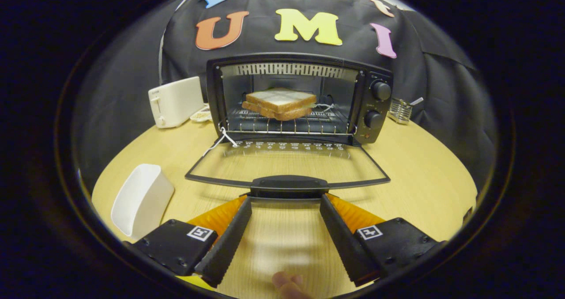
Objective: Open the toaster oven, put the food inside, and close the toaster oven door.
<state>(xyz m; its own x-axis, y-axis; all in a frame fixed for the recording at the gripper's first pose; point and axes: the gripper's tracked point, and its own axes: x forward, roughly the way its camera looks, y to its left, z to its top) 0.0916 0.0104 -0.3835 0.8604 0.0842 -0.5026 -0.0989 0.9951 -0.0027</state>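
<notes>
The sandwich (280,103) already sits on the oven (300,98) rack, so only closing remains. The gripper (286,200) gapes wide and empty, fingertips flanking the lowered door's handle (289,185), seemingly ready to lift it.

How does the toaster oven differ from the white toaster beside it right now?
The toaster oven is black, its door folded down flat; the white toaster is closed-sided. The oven holds bread on its rack; the toaster's slots can't be seen. Both stand on the table. The open fingers flank the door handle.

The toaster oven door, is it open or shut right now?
Open. The toaster oven door lies flat on the table, handle just ahead of the open hand-held gripper; bread sits inside.
</notes>
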